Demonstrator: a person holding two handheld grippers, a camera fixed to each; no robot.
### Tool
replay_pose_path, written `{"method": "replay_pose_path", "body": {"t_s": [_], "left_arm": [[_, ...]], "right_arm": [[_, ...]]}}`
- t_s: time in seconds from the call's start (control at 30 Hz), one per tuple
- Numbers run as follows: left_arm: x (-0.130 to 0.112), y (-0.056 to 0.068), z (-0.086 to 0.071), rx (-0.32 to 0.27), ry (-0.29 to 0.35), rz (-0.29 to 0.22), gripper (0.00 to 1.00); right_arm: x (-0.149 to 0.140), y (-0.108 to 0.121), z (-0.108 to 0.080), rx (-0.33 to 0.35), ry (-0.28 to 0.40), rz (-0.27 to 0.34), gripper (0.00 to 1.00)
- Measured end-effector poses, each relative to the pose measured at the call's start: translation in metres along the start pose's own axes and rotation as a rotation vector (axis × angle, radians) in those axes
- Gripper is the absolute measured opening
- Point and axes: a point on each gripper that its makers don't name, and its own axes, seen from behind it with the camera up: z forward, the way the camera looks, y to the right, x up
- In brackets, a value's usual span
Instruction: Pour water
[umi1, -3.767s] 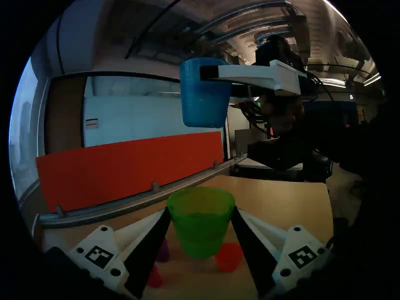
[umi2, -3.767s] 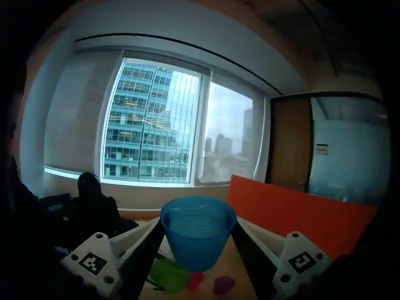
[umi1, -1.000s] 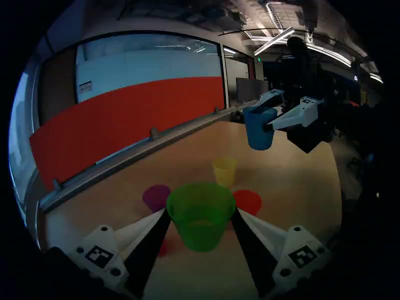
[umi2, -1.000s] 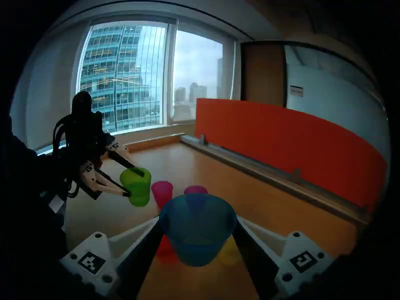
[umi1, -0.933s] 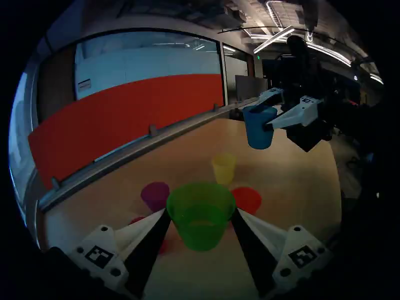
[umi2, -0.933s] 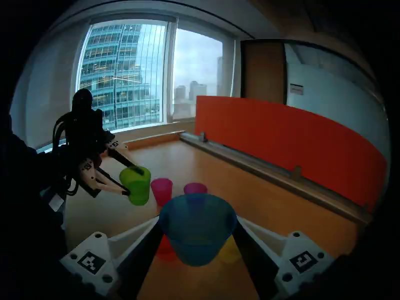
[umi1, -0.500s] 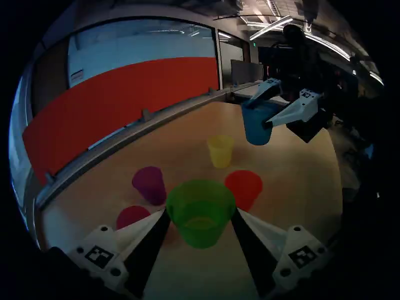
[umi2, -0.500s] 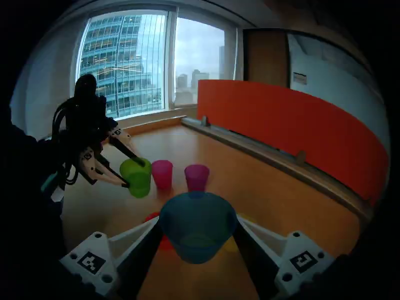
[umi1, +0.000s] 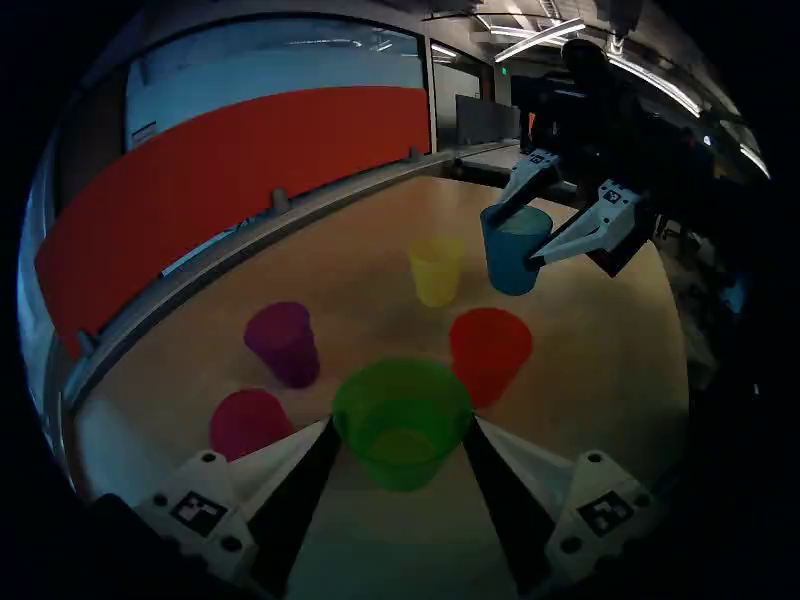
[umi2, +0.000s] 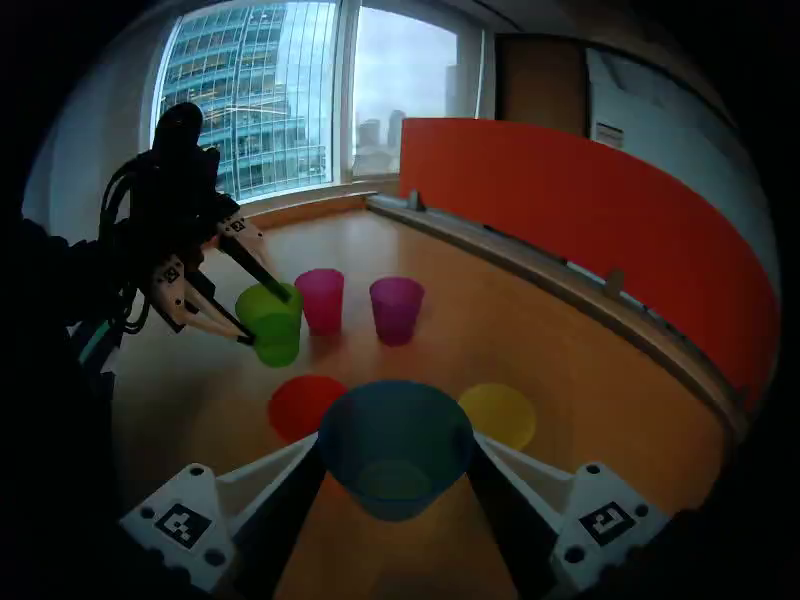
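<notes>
over the table, one cup in each gripper

at the bottom centre of the left gripper view, the left gripper (umi1: 402, 427) has its two fingers pressed on either side of a green cup (umi1: 402, 460), held upright with its mouth open to the camera. at the bottom centre of the right gripper view, the right gripper (umi2: 396, 440) is closed the same way on a blue cup (umi2: 396, 475), also upright. whether either cup holds water i cannot tell.

beyond the green cup in the left gripper view, a red cup (umi1: 489, 352) stands just to the upper right, a pink cup (umi1: 250, 425) to the left, a purple cup (umi1: 284, 343) above the pink one, and a yellow cup (umi1: 437, 272) further up. the blue cup hangs just right of the yellow one.

all four loose cups stand on a wooden table (umi1: 600, 340). an orange panel (umi1: 230, 160) runs along the table's far edge at the upper left. in the right gripper view a large window (umi2: 260, 100) fills the upper left.
</notes>
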Motion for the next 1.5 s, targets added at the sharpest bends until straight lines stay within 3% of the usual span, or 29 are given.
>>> {"method": "replay_pose_path", "body": {"t_s": [0.7, 1.5], "left_arm": [[-0.022, 0.001, 0.024, -0.042, -0.025, -0.032, 0.85], [-0.037, 0.002, 0.024, -0.051, -0.027, -0.059, 0.86]], "right_arm": [[-0.030, -0.001, 0.019, 0.001, -0.055, 0.019, 0.93], [-0.039, -0.002, 0.022, -0.007, -0.074, 0.022, 0.93]]}}
